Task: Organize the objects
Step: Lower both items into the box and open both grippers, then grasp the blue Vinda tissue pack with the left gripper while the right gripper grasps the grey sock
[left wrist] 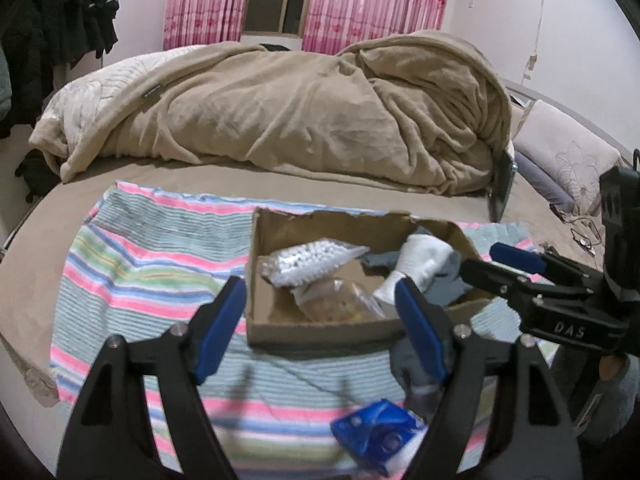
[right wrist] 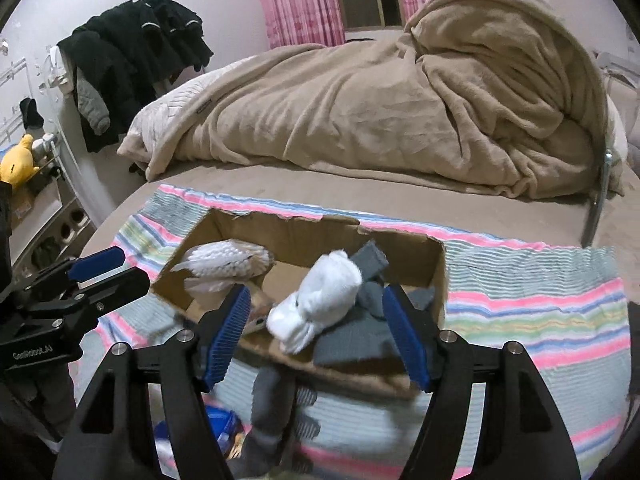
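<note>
A shallow cardboard box [left wrist: 320, 330] [right wrist: 400, 248] sits on a striped cloth [left wrist: 132, 276] [right wrist: 536, 300] on the bed. In it lie a bag of white beads [left wrist: 308, 262] [right wrist: 224, 264], a clear bag of brownish bits [left wrist: 340, 300], a rolled white sock [left wrist: 416, 264] [right wrist: 320, 300] and grey cloth [left wrist: 448, 284] [right wrist: 360, 332]. A grey sock [left wrist: 412, 364] [right wrist: 272, 408] and a blue packet [left wrist: 380, 436] [right wrist: 216, 428] lie in front of the box. My left gripper [left wrist: 320, 320] is open and empty above the box's near edge. My right gripper [right wrist: 316, 332] [left wrist: 492, 264] is open and empty above the white sock.
A heaped tan blanket [left wrist: 300, 112] [right wrist: 400, 100] fills the far side of the bed. A pillow [left wrist: 568, 160] lies at the right. Dark clothes [right wrist: 140, 52] hang on the left wall above a shelf with a yellow plush toy [right wrist: 18, 164].
</note>
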### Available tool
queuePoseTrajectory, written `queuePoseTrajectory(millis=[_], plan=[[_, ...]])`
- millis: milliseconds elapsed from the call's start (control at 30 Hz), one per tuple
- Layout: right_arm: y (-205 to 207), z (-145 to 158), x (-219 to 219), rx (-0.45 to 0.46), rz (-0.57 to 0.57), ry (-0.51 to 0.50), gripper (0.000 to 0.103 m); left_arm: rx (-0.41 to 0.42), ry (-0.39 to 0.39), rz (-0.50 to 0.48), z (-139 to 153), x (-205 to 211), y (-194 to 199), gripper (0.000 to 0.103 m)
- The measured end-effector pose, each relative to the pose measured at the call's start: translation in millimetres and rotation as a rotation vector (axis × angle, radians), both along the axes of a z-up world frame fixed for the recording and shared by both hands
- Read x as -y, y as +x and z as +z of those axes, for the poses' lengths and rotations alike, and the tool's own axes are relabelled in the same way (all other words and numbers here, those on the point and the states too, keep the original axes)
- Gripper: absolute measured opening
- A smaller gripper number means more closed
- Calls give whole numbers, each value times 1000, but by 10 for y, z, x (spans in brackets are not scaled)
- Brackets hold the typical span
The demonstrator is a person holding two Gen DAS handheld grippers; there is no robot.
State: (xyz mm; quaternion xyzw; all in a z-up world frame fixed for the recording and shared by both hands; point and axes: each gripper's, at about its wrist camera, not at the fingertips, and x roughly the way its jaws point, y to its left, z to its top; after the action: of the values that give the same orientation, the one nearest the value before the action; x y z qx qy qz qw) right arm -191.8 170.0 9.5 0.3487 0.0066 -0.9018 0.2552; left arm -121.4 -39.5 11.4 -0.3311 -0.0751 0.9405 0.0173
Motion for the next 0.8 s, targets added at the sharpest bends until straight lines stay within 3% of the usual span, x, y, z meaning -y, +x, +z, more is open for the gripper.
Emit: queuePoseTrajectory(millis=[367, 800], plan=[[527, 292, -78, -49, 12, -10, 72, -15, -16, -40, 168, -190, 441, 78], [788, 120, -93, 2, 25, -4, 72, 29, -32, -48, 3, -303, 658, 78]])
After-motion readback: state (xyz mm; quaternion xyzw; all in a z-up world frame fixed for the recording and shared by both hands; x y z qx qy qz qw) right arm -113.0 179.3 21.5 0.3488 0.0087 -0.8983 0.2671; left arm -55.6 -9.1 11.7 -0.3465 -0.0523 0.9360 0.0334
